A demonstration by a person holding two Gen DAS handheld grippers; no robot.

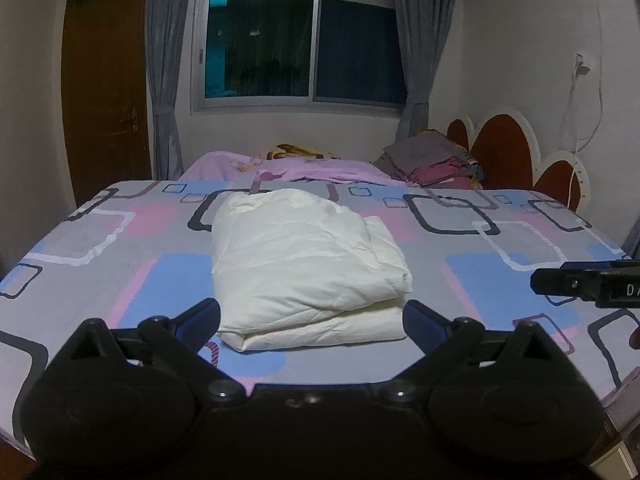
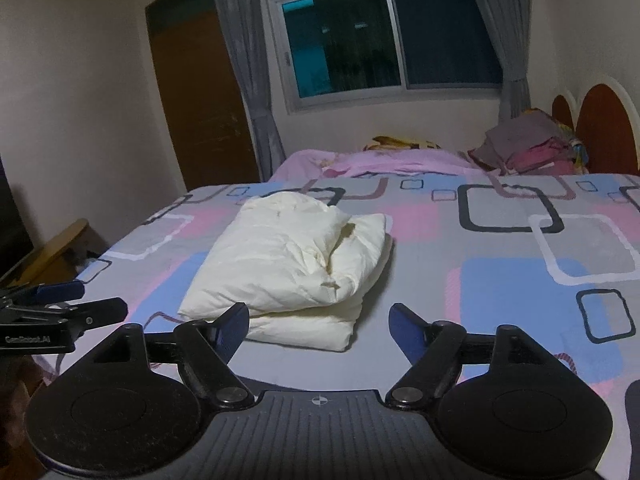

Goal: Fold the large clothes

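A cream garment [image 1: 304, 256] lies folded into a thick rectangular bundle on the patterned bed sheet [image 1: 120, 280]. In the left wrist view my left gripper [image 1: 312, 314] hangs just short of the bundle's near edge, open wide, its blue pads touching nothing. The right wrist view shows the bundle [image 2: 288, 264] ahead and to the left, with my right gripper [image 2: 320, 316] open and empty; its left fingertip overlaps the bundle's near corner in the picture. Each gripper shows in the other's view: the right gripper [image 1: 560, 284] at the right edge, the left gripper [image 2: 80, 300] at the left edge.
A pink blanket [image 1: 304, 170] lies across the far side of the bed. A stack of folded clothes [image 1: 432, 160] sits at the back right by the red headboard [image 1: 504, 152]. Behind are a window [image 1: 300, 48], grey curtains and a brown door [image 1: 104, 88].
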